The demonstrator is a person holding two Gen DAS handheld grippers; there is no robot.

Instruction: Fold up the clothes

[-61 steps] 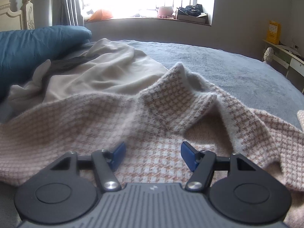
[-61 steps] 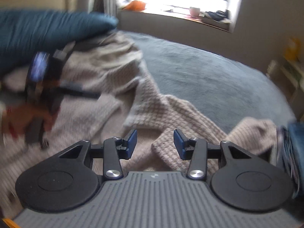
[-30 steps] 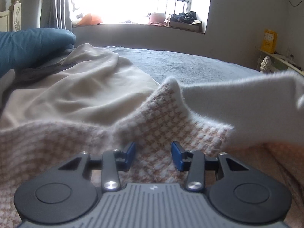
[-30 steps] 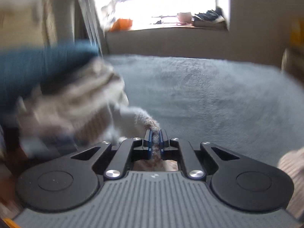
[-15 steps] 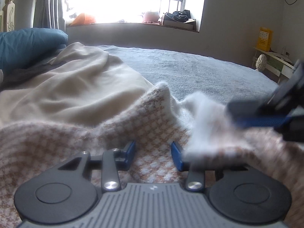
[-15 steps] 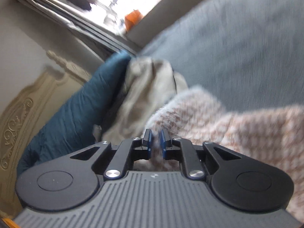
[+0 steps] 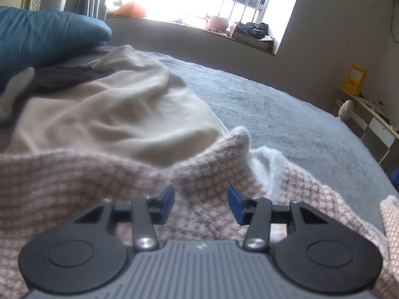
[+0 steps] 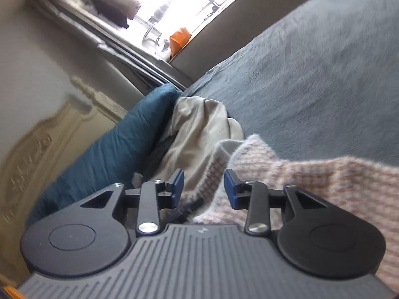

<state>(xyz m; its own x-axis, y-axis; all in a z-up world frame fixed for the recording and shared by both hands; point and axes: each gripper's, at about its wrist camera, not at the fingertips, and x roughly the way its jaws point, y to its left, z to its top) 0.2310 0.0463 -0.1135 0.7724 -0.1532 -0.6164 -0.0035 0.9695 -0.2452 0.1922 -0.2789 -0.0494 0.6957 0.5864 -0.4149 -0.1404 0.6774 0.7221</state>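
right gripper (image 8: 204, 185): jaws now parted, checked sweater (image 8: 311, 182) corner released | left gripper (image 7: 200, 200): jaws apart, empty | fold judged laid on bed (image 7: 286, 114)

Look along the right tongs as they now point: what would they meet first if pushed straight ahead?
Most likely the pink houndstooth sweater, whose fuzzy folded edge lies just beyond the open right tongs. The cream garment lies behind it; depth is uncertain.

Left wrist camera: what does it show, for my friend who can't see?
An open left gripper hovers over a pink checked sweater on a grey bed. A cream garment and blue pillow lie behind.
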